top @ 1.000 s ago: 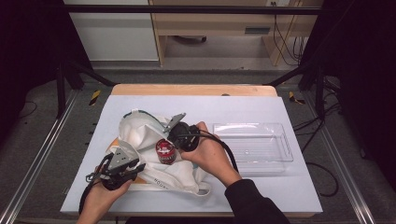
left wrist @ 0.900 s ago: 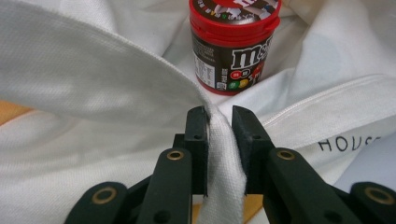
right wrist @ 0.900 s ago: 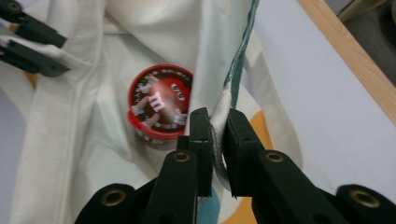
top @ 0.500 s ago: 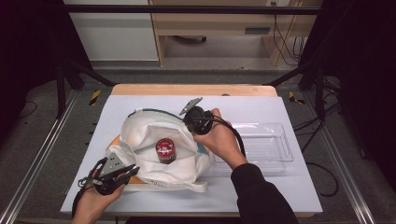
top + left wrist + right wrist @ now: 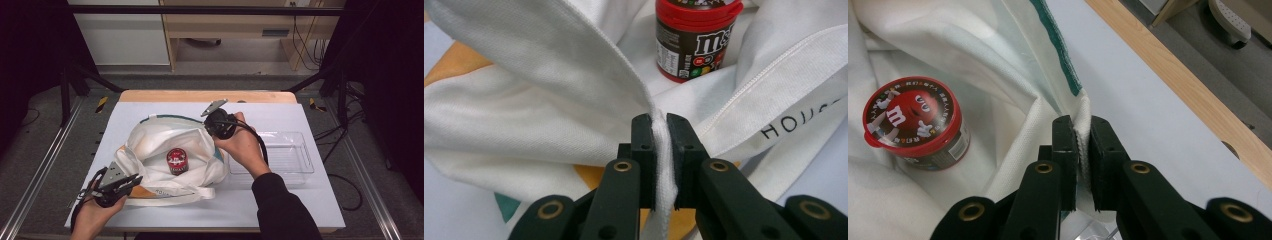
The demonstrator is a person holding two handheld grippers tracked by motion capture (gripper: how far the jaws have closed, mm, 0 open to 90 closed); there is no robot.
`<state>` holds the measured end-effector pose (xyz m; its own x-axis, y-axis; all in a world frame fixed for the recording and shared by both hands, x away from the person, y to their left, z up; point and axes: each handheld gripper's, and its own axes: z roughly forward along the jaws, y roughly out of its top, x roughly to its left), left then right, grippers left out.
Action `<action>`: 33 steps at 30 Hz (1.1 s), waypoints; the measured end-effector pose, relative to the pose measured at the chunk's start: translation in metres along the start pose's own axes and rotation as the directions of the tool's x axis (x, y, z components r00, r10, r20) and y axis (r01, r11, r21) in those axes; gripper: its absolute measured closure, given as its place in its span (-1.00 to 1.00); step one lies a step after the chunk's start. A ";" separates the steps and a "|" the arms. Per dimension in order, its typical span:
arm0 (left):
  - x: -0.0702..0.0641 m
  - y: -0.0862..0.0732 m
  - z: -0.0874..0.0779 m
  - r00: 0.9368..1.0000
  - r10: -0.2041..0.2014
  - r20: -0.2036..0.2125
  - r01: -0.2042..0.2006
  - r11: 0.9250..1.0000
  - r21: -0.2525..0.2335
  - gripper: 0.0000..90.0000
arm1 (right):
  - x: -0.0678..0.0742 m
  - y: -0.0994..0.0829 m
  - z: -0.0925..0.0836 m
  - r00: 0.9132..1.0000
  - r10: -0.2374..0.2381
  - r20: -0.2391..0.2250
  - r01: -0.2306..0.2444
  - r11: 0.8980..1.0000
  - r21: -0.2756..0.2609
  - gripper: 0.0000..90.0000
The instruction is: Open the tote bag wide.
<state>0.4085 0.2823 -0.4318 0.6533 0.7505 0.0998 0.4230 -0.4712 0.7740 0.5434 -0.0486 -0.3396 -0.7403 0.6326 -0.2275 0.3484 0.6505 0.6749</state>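
The white cloth bag point(image 5: 165, 150) is lying mid-table with the red-lidded candy tub point(image 5: 176, 161) inside, because you are pinching its rim with the left gripper point(image 5: 131, 181) and right gripper point(image 5: 212, 124), apparently spreading the mouth open.

White bag point(image 5: 160, 145) on table point(image 5: 280, 200), red-lidded tub point(image 5: 176, 161) inside, clear tray point(image 5: 290, 155) beside

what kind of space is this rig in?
Likely a lab data-collection station, not a home: a table covered in white sheet, set inside a metal frame, dark curtains at the sides, loose cables on the floor, and hand-held grippers with cameras.
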 end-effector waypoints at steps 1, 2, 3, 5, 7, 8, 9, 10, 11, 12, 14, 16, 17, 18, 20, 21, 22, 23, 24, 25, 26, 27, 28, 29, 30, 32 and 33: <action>0.001 -0.001 0.000 1.000 -0.002 -0.007 0.002 1.000 -0.001 0.83 | 0.000 -0.001 -0.001 1.000 -0.006 0.001 0.006 1.000 0.005 0.86; 0.001 -0.001 0.000 1.000 -0.002 -0.007 0.002 1.000 -0.001 0.84 | 0.000 -0.001 -0.002 1.000 -0.006 0.000 0.006 1.000 0.005 0.86; 0.001 -0.002 0.000 1.000 0.001 -0.017 -0.001 1.000 -0.001 0.84 | 0.000 -0.001 -0.002 1.000 -0.006 0.000 0.006 1.000 0.005 0.86; 0.003 -0.002 0.000 1.000 0.003 -0.025 -0.003 1.000 -0.001 0.84 | -0.003 -0.003 -0.005 1.000 -0.003 -0.001 0.003 1.000 0.005 0.86; 0.006 -0.002 -0.001 1.000 0.000 -0.028 0.000 1.000 -0.007 0.84 | -0.005 -0.004 -0.008 1.000 -0.001 0.004 0.001 1.000 0.004 0.86; 0.007 -0.001 -0.002 0.999 -0.001 -0.034 0.001 1.000 -0.009 0.84 | -0.005 -0.004 -0.008 1.000 -0.001 0.004 0.001 1.000 0.004 0.86; 0.008 -0.001 -0.002 0.999 -0.006 -0.040 0.006 1.000 -0.016 0.84 | -0.007 -0.005 -0.010 1.000 0.006 0.003 -0.006 1.000 -0.002 0.86; 0.011 0.000 -0.002 0.999 -0.002 -0.048 0.001 1.000 -0.024 0.84 | -0.008 -0.005 -0.011 1.000 0.010 0.004 -0.010 1.000 -0.005 0.86; 0.012 0.001 -0.002 0.999 -0.011 -0.050 0.009 0.999 -0.034 0.84 | -0.008 -0.005 -0.012 1.000 0.013 0.004 -0.013 1.000 -0.005 0.86; 0.013 0.002 -0.002 0.999 -0.010 -0.052 0.008 0.999 -0.035 0.84 | -0.008 -0.006 -0.011 1.000 0.008 0.003 -0.008 1.000 -0.005 0.86; 0.014 0.002 -0.001 0.999 -0.010 -0.051 0.008 0.999 -0.034 0.84 | -0.008 -0.007 -0.009 1.000 0.018 0.001 -0.018 1.000 0.004 0.86; 0.012 0.001 -0.001 0.999 0.002 -0.050 -0.003 1.000 -0.022 0.84 | -0.007 -0.010 -0.005 1.000 0.007 0.000 -0.007 1.000 0.017 0.86; 0.012 0.000 0.000 0.999 0.003 -0.045 -0.004 1.000 -0.017 0.84 | -0.007 -0.010 -0.005 1.000 0.007 0.000 -0.007 1.000 0.017 0.86; 0.012 -0.002 -0.001 0.999 0.002 -0.042 -0.002 1.000 -0.012 0.84 | -0.007 -0.012 -0.003 1.000 0.009 0.001 -0.009 1.000 0.020 0.86; 0.012 -0.005 -0.002 0.999 -0.009 -0.033 0.008 1.000 -0.014 0.84 | -0.009 -0.014 -0.002 1.000 0.026 0.001 -0.026 0.999 0.018 0.86; 0.011 -0.007 -0.006 1.000 -0.012 -0.021 0.011 1.000 -0.018 0.84 | -0.010 -0.016 -0.003 0.999 0.039 -0.004 -0.039 0.999 0.009 0.86; 0.011 -0.007 -0.006 1.000 -0.012 -0.021 0.011 1.000 -0.018 0.84 | -0.010 -0.016 -0.003 0.999 0.039 -0.004 -0.039 0.999 0.009 0.86; 0.010 -0.008 -0.007 1.000 -0.012 -0.020 0.012 1.000 -0.020 0.84 | -0.010 -0.016 -0.004 0.999 0.032 -0.002 -0.032 0.999 0.009 0.86; 0.008 -0.008 -0.008 1.000 -0.007 -0.020 0.007 1.000 -0.020 0.84 | -0.009 -0.015 -0.004 0.999 0.033 -0.003 -0.033 0.999 0.005 0.86; 0.007 -0.008 -0.009 1.000 0.000 -0.023 0.000 1.000 -0.017 0.84 | -0.010 -0.015 -0.006 1.000 0.030 0.002 -0.030 1.000 0.008 0.86; 0.006 -0.009 -0.010 1.000 0.006 -0.026 -0.007 1.000 -0.013 0.84 | -0.010 -0.014 -0.006 0.999 0.033 0.003 -0.033 0.999 0.008 0.86; 0.005 -0.010 -0.010 1.000 0.007 -0.025 -0.008 1.000 -0.013 0.84 | -0.012 -0.014 -0.006 0.999 0.033 0.010 -0.033 0.999 0.006 0.86; 0.005 -0.010 -0.010 1.000 0.007 -0.025 -0.008 1.000 -0.013 0.84 | -0.013 -0.014 -0.007 0.999 0.033 0.011 -0.033 0.999 0.004 0.86; 0.005 -0.011 -0.011 1.000 0.006 -0.026 -0.006 1.000 -0.014 0.84 | -0.014 -0.013 -0.007 0.999 0.033 0.013 -0.033 0.999 0.003 0.86; 0.005 -0.012 -0.011 1.000 0.005 -0.025 -0.006 1.000 -0.014 0.84 | -0.014 -0.013 -0.007 0.999 0.033 0.013 -0.033 0.999 0.003 0.86; 0.005 -0.012 -0.011 1.000 0.004 -0.024 -0.005 1.000 -0.015 0.84 | -0.016 -0.013 -0.005 0.999 0.050 0.016 -0.050 0.999 0.001 0.86; 0.005 -0.012 -0.012 1.000 0.005 -0.025 -0.006 1.000 -0.016 0.84 | -0.016 -0.012 -0.004 0.998 0.053 0.026 -0.053 0.999 -0.001 0.86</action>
<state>0.3990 0.2971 -0.4336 0.6396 0.7594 0.1196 0.4090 -0.4678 0.7835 0.5485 -0.0680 -0.3417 -0.7055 0.6769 -0.2100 0.3865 0.6159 0.6865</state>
